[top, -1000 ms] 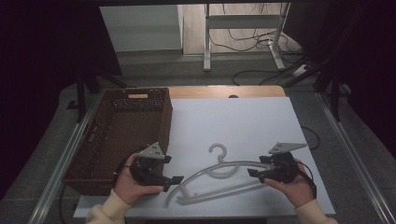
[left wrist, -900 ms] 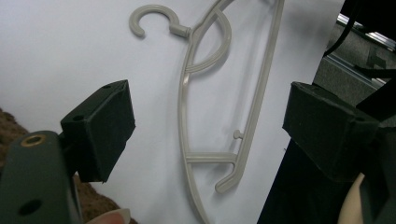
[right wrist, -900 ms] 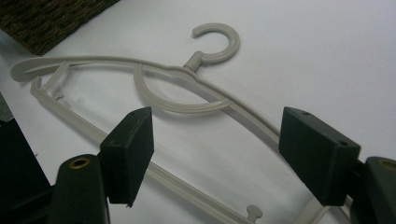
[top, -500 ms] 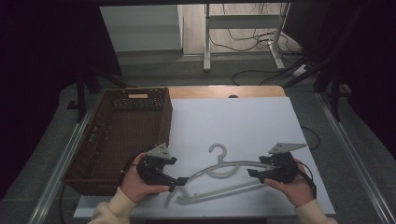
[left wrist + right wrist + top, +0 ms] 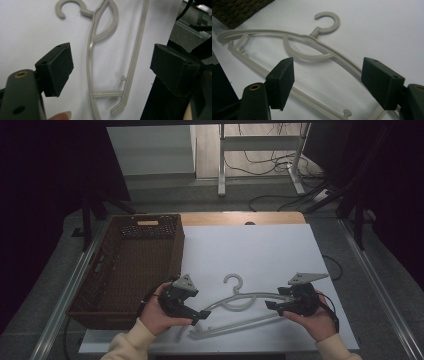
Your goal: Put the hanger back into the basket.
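Grey plastic hanger (image 5: 235, 306) lay flat between both grippers, beside wicker basket (image 5: 131, 265). Left gripper (image 5: 199, 316) spread wide at its left end. Right gripper (image 5: 272, 302) spread wide at its right end.

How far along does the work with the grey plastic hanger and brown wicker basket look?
Done: nothing visibly. The grey plastic coat hanger lies flat on the white table. In hand: left gripper and right gripper, jaws open, flank its ends. Left: gripping it; the brown wicker basket looks empty.

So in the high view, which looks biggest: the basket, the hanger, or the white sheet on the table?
1. White sheet, easily the largest.
2. Basket.
3. Hanger; thin, and about as long as the basket is deep, but it covers far less area.
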`<state>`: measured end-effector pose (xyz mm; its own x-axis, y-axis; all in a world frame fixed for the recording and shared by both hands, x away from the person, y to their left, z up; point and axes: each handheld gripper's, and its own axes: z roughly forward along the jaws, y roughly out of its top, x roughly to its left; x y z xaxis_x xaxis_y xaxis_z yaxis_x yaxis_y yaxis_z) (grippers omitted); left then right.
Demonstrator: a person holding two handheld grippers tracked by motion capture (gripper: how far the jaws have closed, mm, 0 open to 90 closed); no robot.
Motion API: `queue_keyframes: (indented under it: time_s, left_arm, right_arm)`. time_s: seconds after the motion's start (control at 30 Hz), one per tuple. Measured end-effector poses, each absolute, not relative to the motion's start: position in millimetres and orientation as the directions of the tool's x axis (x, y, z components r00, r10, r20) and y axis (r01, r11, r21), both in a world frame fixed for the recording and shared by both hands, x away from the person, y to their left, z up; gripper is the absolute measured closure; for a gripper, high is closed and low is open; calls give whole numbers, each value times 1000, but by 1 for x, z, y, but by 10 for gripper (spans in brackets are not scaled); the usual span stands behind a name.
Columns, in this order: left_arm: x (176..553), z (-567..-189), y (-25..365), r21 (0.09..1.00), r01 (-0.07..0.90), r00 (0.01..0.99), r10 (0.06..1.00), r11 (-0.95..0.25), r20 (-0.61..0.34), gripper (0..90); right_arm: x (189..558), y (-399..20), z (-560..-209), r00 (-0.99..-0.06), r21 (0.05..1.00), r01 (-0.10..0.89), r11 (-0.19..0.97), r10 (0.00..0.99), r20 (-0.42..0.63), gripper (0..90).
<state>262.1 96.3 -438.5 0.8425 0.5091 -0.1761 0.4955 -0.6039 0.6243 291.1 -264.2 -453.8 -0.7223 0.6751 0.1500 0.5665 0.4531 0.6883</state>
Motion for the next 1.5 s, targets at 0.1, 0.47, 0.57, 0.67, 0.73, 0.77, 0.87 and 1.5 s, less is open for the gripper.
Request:
queue_keyframes:
  time_s: [0.1, 0.47, 0.57, 0.67, 0.73, 0.77, 0.87, 1.5]
  left_arm:
    - [267, -441, 88, 608, 503, 841, 509, -614, -183, 184]
    - [279, -450, 67, 561, 528, 833, 516, -637, -199, 204]
    - [281, -454, 61, 548, 534, 831, 519, -644, -199, 210]
    - [283, -457, 55, 539, 533, 834, 513, -652, -204, 220]
    - [284, -459, 51, 532, 530, 836, 510, -660, -200, 227]
    - [284, -460, 50, 531, 528, 837, 509, -662, -198, 230]
    - [286, -463, 45, 523, 527, 839, 508, -670, -194, 236]
    - [314, -481, 23, 508, 571, 807, 555, -645, -203, 302]
  right_arm:
    - [291, -264, -454, -721, 688, 568, 452, 676, 152, 268]
    - [291, -265, -454, -721, 687, 569, 451, 675, 154, 268]
    - [291, -265, -454, -721, 687, 569, 451, 675, 154, 268]
    - [291, -265, -454, -723, 687, 568, 453, 674, 154, 269]
    - [291, -265, -454, -723, 687, 569, 452, 673, 156, 268]
    - [291, -265, -454, -723, 687, 569, 452, 673, 156, 268]
    - [291, -265, -454, -723, 687, 569, 453, 673, 155, 268]
    - [292, -265, -455, -724, 685, 568, 456, 672, 154, 269]
